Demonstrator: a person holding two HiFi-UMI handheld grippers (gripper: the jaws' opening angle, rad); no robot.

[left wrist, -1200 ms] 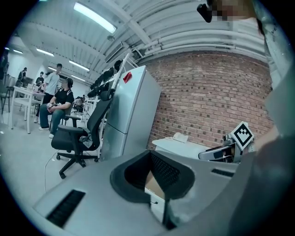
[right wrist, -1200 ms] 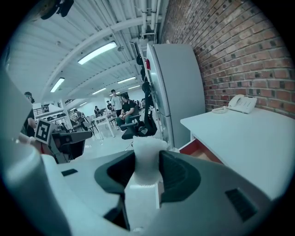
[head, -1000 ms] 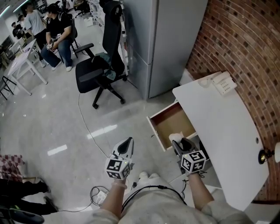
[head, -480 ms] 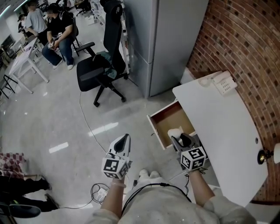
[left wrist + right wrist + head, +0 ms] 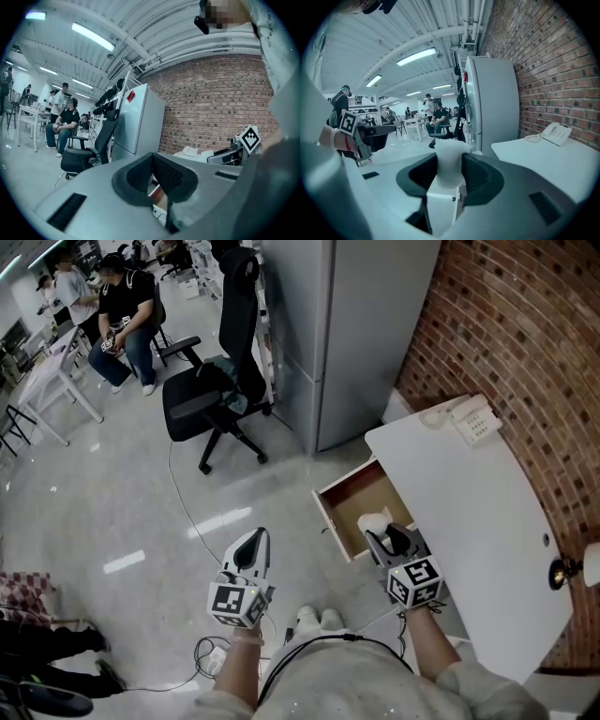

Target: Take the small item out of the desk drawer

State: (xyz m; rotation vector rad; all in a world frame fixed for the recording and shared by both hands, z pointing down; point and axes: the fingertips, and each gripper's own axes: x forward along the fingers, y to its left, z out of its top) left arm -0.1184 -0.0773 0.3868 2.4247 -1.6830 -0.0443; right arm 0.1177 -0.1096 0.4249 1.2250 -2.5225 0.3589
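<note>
White desk point(image 5: 469, 521) (telephone point(image 5: 473, 418) atop)

Brick wall point(image 5: 525, 324), office chair point(image 5: 202, 399), perhaps fridge point(image 5: 356, 324)

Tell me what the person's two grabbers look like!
They're grey wedges with dark jaw pads. The left gripper and right gripper each carry a cube of black-and-white square markers. A black cable loops between the arms; the sleeve is pale grey.

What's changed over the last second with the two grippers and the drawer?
The left gripper, empty, drifted slightly to the left in the head view. The right gripper stays clamped on the white item over the open drawer, having barely moved.
</note>
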